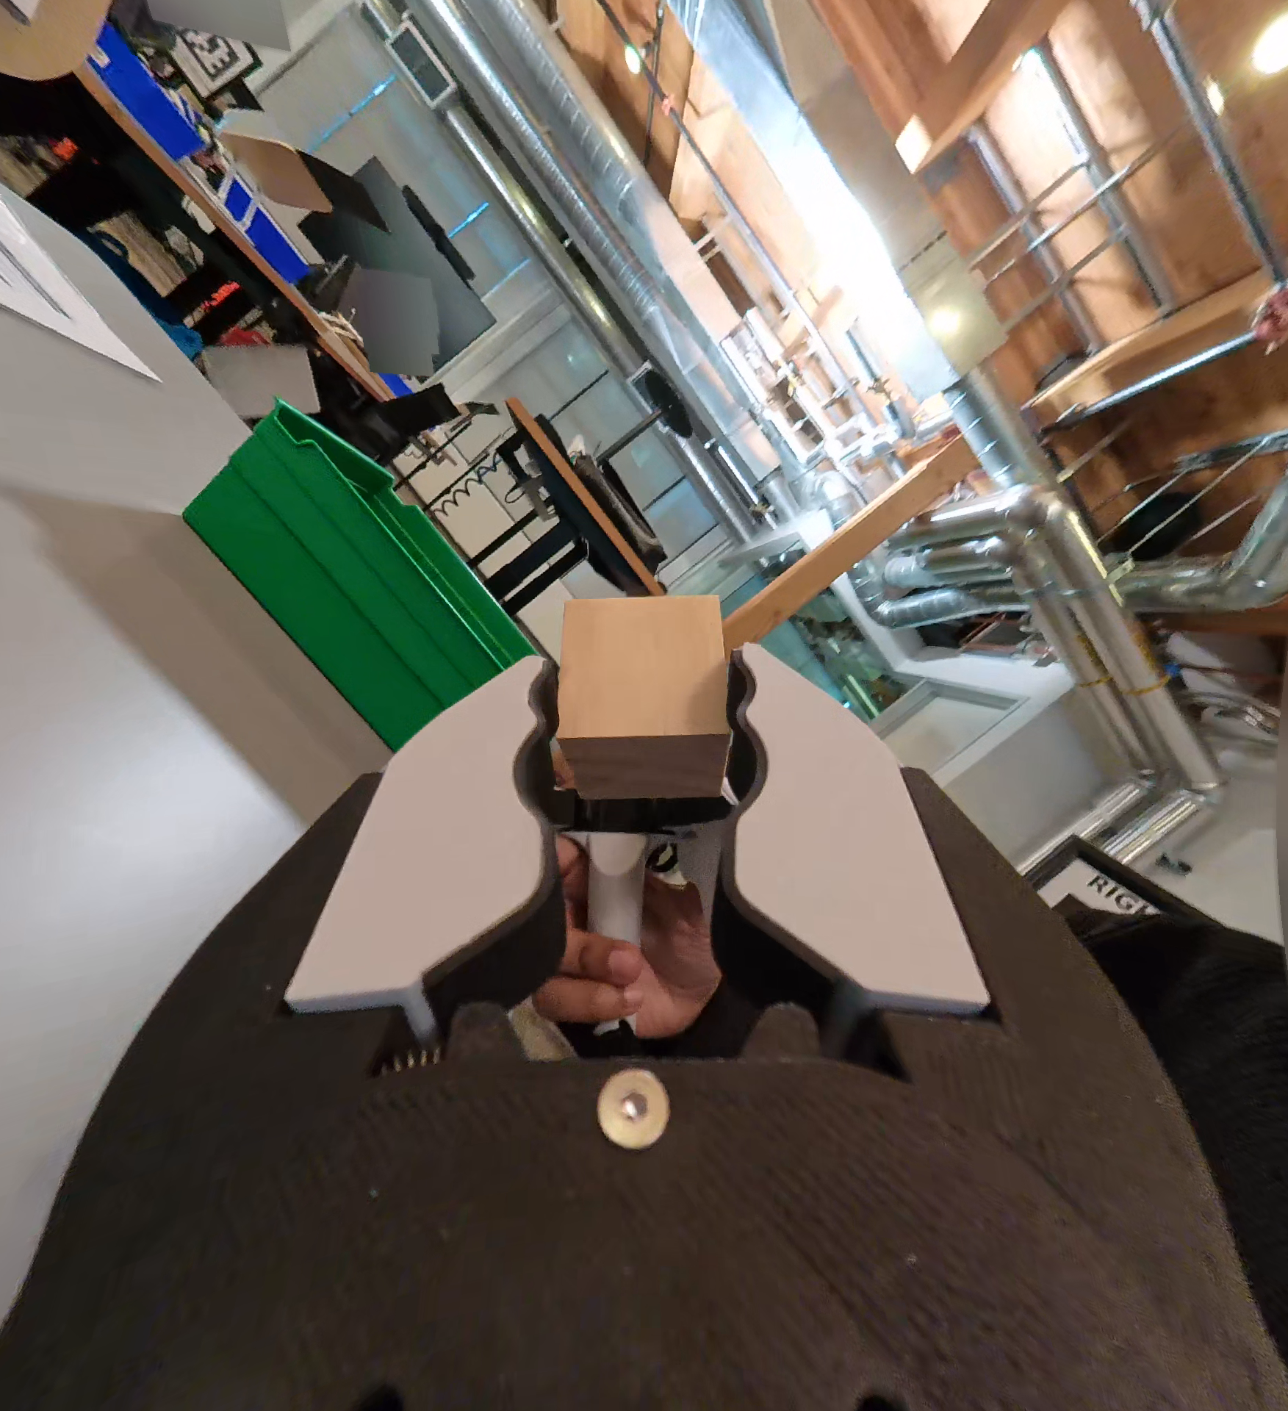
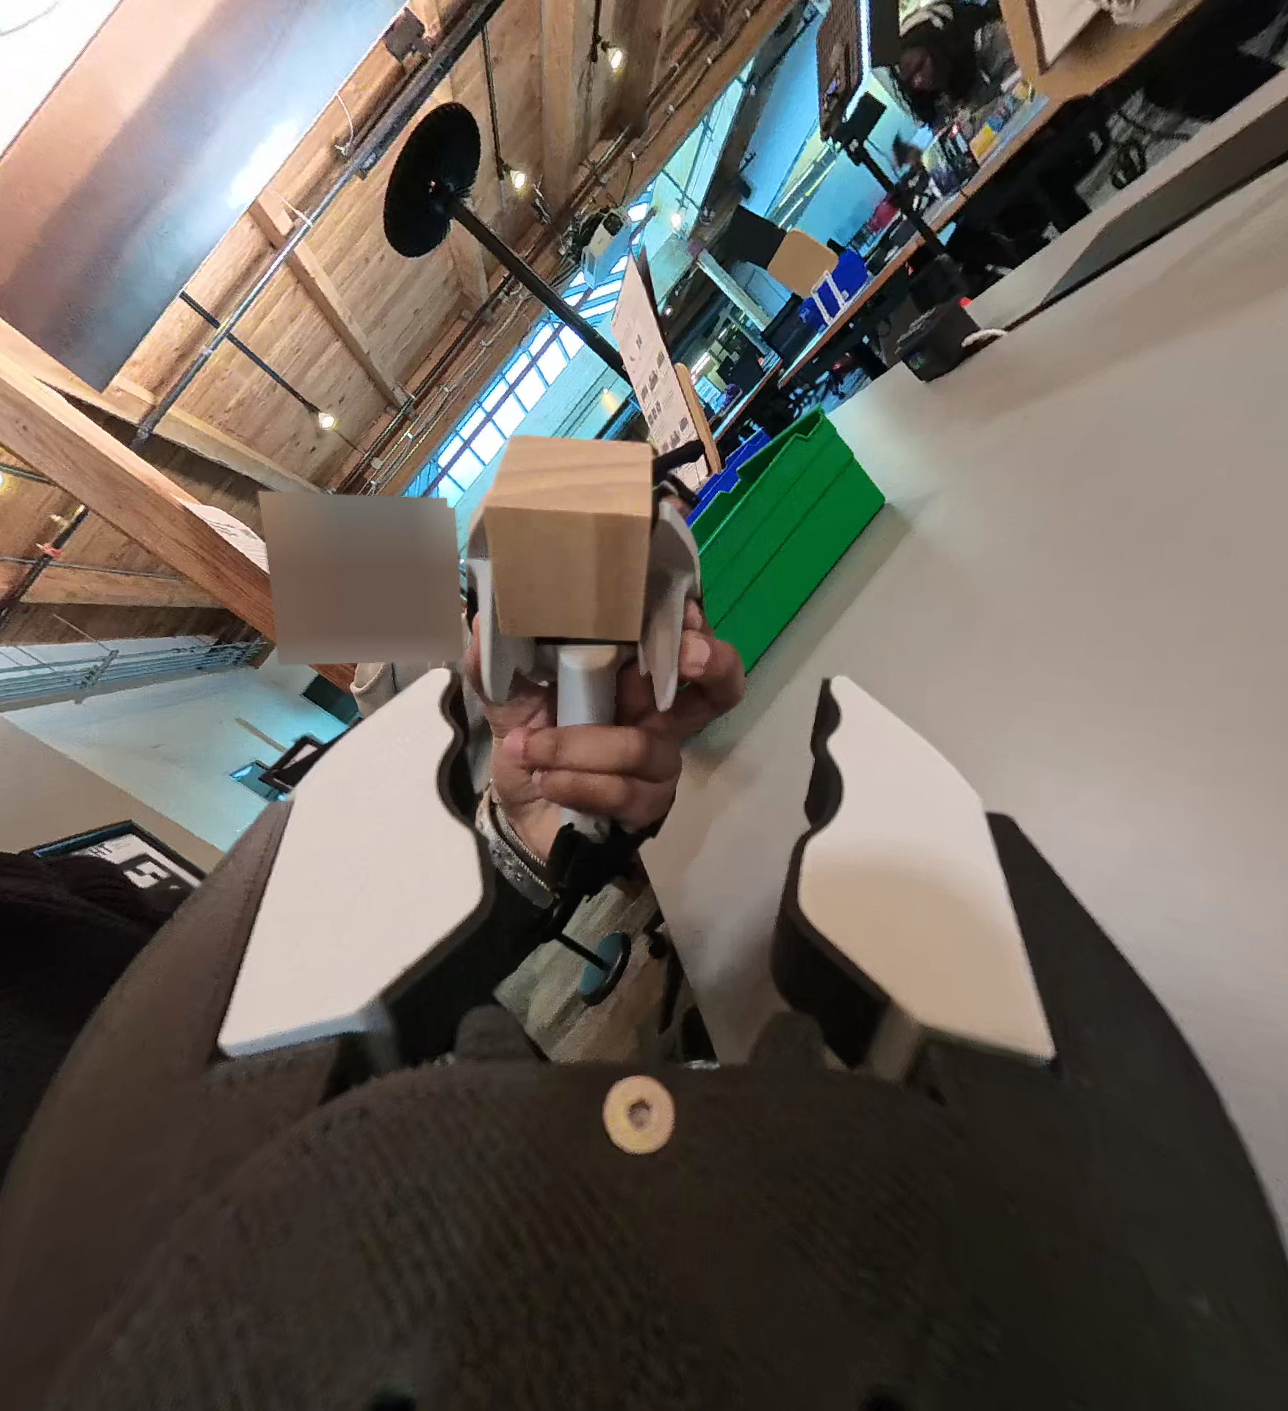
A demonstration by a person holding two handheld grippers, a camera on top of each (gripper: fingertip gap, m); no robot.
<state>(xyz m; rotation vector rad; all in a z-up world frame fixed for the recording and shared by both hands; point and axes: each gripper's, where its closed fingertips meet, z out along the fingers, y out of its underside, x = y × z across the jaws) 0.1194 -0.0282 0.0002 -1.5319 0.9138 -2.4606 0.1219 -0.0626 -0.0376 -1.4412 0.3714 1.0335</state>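
L wrist – gripper: left gripper [image 1: 644, 710] closed on wooden block [image 1: 642, 691], both fingers pressed to its sides, held up in the air.
L wrist – block: near-cube, no clear long axis; pale face up toward cam, dark shaded end face toward gripper body.
L wrist – behind block: hand [image 1: 637, 985] on a white handle [image 1: 610, 886], seen thru gap betw. fingers; the other gripper's jaws hidden here.
L wrist – surroundings: green bin [image 1: 343, 580] on white table [image 1: 91, 725], left of block; view tilted, ceiling ducts at right.
R wrist – gripper: right gripper [image 2: 633, 752] wide open, nothing betw. fingers; points at block, apart from it.
R wrist – block: wooden block [image 2: 572, 538] farther off, clamped in left gripper [image 2: 576, 580], one corner edge toward cam.
R wrist – only here: hand [image 2: 595, 756] w/ bracelets holding left gripper's handle; green bin [image 2: 778, 534] beside it on white table [image 2: 1083, 611].
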